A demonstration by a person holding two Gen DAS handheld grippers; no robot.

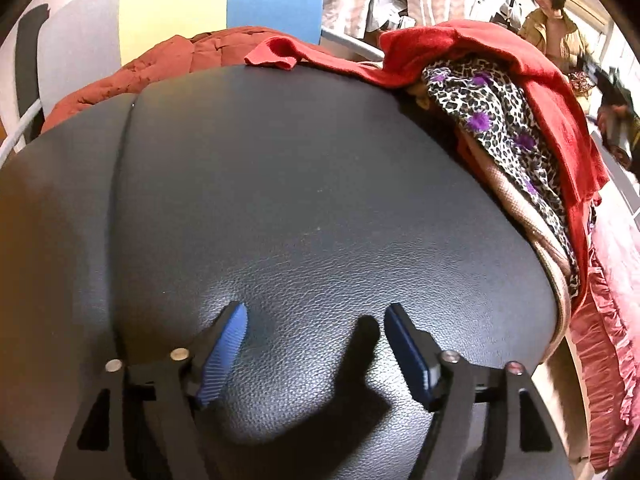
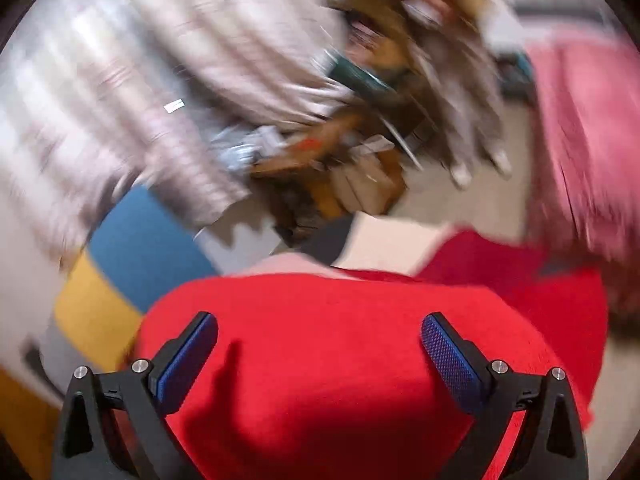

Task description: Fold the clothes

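- Left gripper [image 1: 315, 320]: jaws spread wide, nothing between them, poised low over a dark leather-look surface [image 1: 280, 184] with a seam on its left side
- Right gripper [image 2: 319, 334]: jaws likewise spread, holding nothing; red fabric fills the space beneath and between the blue pads [image 2: 452, 360], contact with it not determinable
- Red knit garment [image 2: 320, 360]: directly under the right gripper; in the left wrist view draped over the top of a clothes pile at the right edge of the dark surface, one loose end [image 1: 272, 54] lying flat on that surface
- Pile beneath it: leopard-print fabric with purple spots [image 1: 496, 120], a tan layer [image 1: 516, 204] under that; pink ruffled cloth [image 1: 608, 320] at far right
- Rust quilted item [image 1: 160, 64] heaped at the far left edge of the surface
- Right wrist view heavily motion-blurred; background not identifiable
- Second person [image 1: 552, 28] visible in the room beyond the pile
- Handling judgement: garment soft, limp, light, fuzzy enough to grip without slipping; not fragile; likely to sag and drag neighbouring layers if lifted from the middle
- Recommended hold: pinch at a hem or corner, one gripper each side, then spread on the bare dark surface
- Progress judgement: folding not yet begun
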